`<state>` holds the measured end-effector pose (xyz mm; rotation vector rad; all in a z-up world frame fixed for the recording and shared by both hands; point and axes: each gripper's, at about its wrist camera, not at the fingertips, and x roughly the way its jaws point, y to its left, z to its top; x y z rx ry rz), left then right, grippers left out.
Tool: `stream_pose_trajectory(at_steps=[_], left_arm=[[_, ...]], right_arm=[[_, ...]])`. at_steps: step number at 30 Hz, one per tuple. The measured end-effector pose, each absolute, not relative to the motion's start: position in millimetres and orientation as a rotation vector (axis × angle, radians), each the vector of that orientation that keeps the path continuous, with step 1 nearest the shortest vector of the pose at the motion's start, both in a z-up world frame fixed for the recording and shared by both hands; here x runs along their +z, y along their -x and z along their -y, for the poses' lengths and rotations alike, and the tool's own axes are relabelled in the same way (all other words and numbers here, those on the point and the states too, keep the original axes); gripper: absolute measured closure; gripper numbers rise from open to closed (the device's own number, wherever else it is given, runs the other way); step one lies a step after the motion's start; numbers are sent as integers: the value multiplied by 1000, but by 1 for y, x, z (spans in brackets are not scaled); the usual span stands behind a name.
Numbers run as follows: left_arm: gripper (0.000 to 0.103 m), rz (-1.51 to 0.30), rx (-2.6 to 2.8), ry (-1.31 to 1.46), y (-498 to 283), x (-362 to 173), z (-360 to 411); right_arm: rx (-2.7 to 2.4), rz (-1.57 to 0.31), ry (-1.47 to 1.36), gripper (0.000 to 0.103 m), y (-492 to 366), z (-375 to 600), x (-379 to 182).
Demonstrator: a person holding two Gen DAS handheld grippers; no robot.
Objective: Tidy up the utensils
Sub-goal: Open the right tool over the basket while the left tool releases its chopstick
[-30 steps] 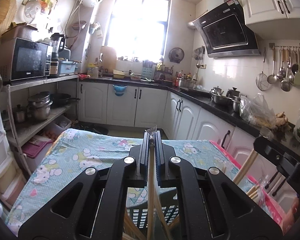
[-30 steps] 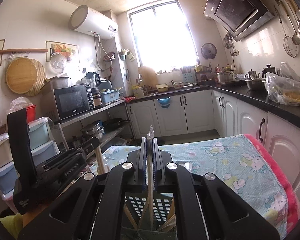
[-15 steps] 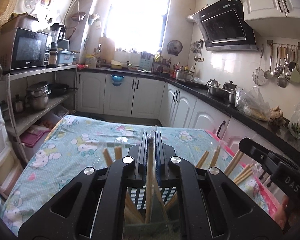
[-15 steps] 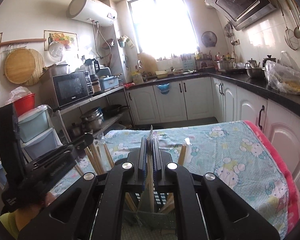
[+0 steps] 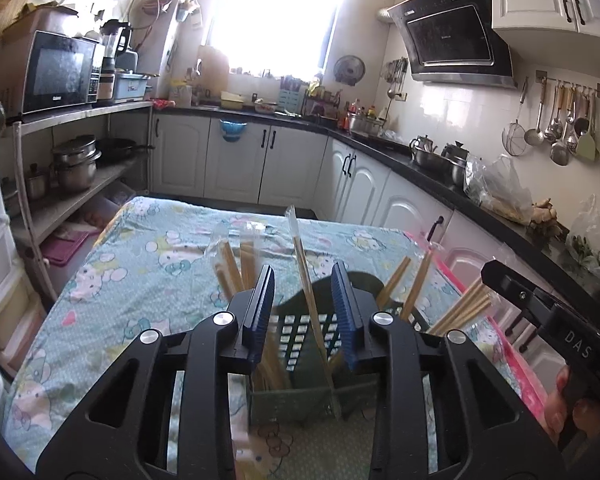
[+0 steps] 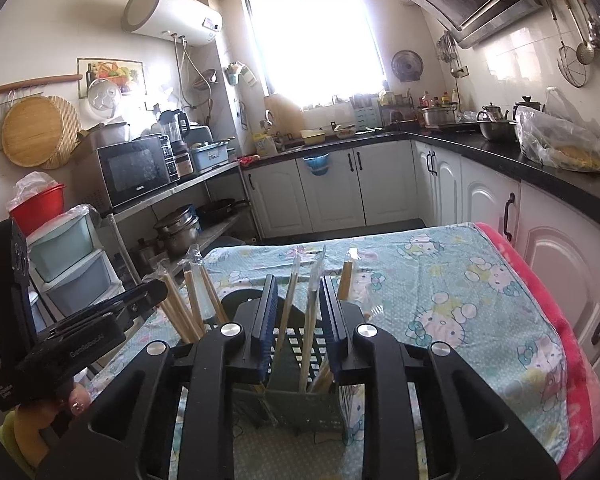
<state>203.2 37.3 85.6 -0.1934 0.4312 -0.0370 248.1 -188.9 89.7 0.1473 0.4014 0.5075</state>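
The green slotted basket point(image 5: 300, 336) stood on a table under a cartoon-print cloth point(image 5: 148, 264), with white cabinets point(image 5: 236, 160) and a dark counter point(image 5: 432, 168) beyond it and a microwave point(image 5: 60, 72) on a shelf off to the side. Other wrapped chopsticks point(image 5: 412, 284) fanned out of the basket's side compartments, crowding the space beside both tools. The left gripper point(image 5: 303, 304) was opening its jaws; a wrapped chopstick pair point(image 5: 306, 280) stood between the blue pads without being pressed, its lower end in the basket, its long axis near upright and tilted slightly, top toward the window. The right gripper point(image 6: 298, 316) was opening likewise, with two wrapped pairs point(image 6: 288, 304) upright and loose between its pads, lower ends in the basket.
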Motion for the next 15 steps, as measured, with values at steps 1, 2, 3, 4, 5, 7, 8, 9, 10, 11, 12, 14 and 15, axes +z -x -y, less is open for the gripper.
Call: stream_pose_trajectory(at_steps=[1,2,3,4,5,7,8,9,10,11,12,14,15], left_arm=[[77,-433,-40,196,-201,86,-37],[74,-435,-43,198,-198,86,-37],[73,-437,-44,199,-196,86,-37],[71,-439,-44,201,-193,85,-37],[70,-442,-46,204,-191,86,-38],[68,-449,-49,211,-187,85,-38],[66,-452,-50,214,-185,85,-39],[66,-455,-54,217,-183,84,-39],[64,-459,-56,220,-180,84,-39],[62,-461,-55,222,-178,84,-39],[62,-464,-55,224,-175,83,-40],[57,-470,-55,230,-171,82,-40],[56,-475,-56,232,-169,81,-41]], right_arm=[[508,-404,-146,82,-246,189,90],[509,-405,-144,81,-244,190,89],[509,-405,-143,81,-242,191,89],[509,-406,-140,79,-240,191,89],[510,-407,-139,77,-237,192,89],[512,-410,-135,76,-233,193,88],[513,-412,-132,76,-231,193,87],[515,-413,-130,76,-229,193,87],[517,-417,-125,76,-227,193,86],[519,-419,-122,75,-224,194,85],[518,-420,-119,74,-223,194,85],[519,-424,-112,73,-217,194,83],[520,-424,-111,73,-215,194,82]])
